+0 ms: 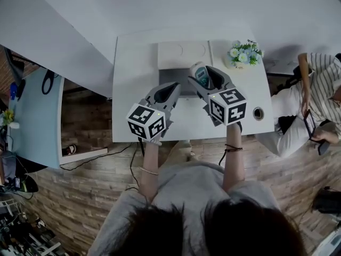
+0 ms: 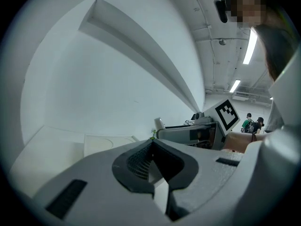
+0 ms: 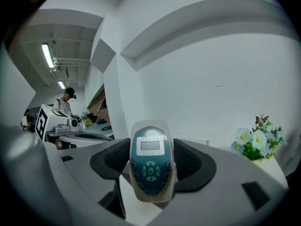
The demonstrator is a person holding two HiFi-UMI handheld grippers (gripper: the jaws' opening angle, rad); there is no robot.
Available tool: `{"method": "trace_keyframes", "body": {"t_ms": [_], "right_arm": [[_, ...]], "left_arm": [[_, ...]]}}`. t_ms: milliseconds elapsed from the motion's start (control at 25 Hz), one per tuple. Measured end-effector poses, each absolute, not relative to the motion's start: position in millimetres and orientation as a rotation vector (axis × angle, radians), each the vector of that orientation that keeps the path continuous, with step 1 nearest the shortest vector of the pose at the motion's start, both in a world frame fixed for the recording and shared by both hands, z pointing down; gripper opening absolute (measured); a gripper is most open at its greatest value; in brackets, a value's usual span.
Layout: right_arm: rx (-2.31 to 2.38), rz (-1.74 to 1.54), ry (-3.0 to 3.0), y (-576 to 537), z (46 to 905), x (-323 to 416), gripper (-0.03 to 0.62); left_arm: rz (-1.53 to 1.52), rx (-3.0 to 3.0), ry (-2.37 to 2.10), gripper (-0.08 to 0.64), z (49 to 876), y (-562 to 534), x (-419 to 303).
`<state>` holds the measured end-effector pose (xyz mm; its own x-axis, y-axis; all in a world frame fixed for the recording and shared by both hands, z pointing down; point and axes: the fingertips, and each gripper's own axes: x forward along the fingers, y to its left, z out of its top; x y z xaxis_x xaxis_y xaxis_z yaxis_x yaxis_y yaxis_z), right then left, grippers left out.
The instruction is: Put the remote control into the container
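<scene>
My right gripper [image 3: 151, 160] and left gripper [image 2: 151, 161] are matt grey plastic, and their dark pads [image 3: 110, 159] are finely ribbed, rubbery-looking. The remote control [image 3: 151, 173] is smooth plastic with a satin silver rim and a glossy teal face. The tabletop [image 1: 138, 63] is smooth matt white. The container [image 1: 181, 52] by its far edge looks like pale plastic.

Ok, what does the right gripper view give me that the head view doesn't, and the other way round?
Only the right gripper view: the remote face-on, its small screen and buttons visible, clamped between the pads of the right gripper. Only the head view: the white container on the table ahead of both grippers, the left gripper, and a seated person past the table's right end. Both: the remote in the right gripper, and the flowers.
</scene>
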<state>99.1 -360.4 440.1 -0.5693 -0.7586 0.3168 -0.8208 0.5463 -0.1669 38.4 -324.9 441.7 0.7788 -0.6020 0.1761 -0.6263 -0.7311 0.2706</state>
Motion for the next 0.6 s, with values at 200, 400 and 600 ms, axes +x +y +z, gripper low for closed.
{"method": "trace_keyframes", "body": {"t_ms": [200,400,600], "right_arm": [[1.261,0.460,-2.529,-373,463,90,0.284],[1.183,0.474,-2.480,-385,487,78,0.284],[1.098,0.496,-2.426,-394,511,69,0.284]], "left_arm": [[0.134,2.607,-0.942,0.003,459,-336,34],[0.151,2.569,-0.928,0.003,475,-345,31],[0.161,2.525,-0.916,0.003,490,-351,28]]}}
